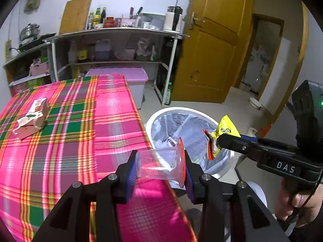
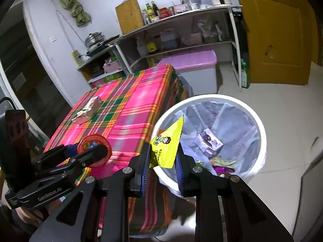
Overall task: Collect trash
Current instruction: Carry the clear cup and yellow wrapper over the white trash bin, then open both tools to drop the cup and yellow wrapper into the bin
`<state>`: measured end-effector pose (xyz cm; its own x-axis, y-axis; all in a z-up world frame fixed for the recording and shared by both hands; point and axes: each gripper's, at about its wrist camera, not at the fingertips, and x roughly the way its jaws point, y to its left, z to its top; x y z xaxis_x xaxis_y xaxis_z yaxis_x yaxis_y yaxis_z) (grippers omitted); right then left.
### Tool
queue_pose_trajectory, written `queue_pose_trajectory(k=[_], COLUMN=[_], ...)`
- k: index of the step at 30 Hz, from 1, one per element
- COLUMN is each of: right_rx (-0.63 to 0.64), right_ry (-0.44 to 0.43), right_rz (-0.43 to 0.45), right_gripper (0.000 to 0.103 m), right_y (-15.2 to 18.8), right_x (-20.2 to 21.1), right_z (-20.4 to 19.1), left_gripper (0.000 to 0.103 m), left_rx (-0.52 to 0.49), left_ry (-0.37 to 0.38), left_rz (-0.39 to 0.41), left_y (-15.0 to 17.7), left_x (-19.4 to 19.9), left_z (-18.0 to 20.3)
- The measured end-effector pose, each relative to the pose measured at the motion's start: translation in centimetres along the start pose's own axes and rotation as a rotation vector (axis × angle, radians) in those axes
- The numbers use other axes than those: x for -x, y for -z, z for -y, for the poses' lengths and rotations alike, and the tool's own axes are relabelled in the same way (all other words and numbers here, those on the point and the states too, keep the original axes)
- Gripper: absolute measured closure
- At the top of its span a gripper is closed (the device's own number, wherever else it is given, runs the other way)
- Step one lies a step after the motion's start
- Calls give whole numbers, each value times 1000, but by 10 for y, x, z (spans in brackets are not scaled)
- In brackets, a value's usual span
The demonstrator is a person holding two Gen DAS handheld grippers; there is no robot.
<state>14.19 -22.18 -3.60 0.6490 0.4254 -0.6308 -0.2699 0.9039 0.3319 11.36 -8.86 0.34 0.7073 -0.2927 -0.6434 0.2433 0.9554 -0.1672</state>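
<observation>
Far to the left of your left gripper, a crumpled paper carton lies on its side on the pink plaid tablecloth, well apart from both tools.

Your left gripper is clamped on a clear plastic cup with a red foil lid. The cup lies sideways between the blue pads, lid end toward the right finger. It hangs over the table's right edge, just short of the bin. From the right wrist camera the same lid shows face-on behind the left tool's black finger.

Ahead and to the right of that gripper stands a white trash bin with a pale liner, on the floor against the table's side. Inside it, a purple wrapper and other scraps lie at the bottom.

Your right gripper is pinched narrow on a yellow snack packet, printed with a cartoon face. The packet stands up between the fingers, directly above the bin's near rim. The left wrist camera shows this packet held over the bin's right side, with an orange inner flap hanging below the fingertips.

Beyond both tools: a metal shelf rack with bottles, a lavender-lidded storage box, and a yellow wooden door.
</observation>
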Motion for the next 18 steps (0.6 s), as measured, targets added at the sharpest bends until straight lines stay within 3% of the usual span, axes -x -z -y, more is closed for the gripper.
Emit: queue_pose_trajectory(k=[18], right_rx=[-106], right_ry=[65], right_rz=[-82], right_gripper=[79], right_y=[6], right_x=[-30], right_z=[59], left_gripper=[62], left_rx=[-68], left_ry=[76], left_rz=[-119], left_y=[-12], left_x=[-81], left_z=[24])
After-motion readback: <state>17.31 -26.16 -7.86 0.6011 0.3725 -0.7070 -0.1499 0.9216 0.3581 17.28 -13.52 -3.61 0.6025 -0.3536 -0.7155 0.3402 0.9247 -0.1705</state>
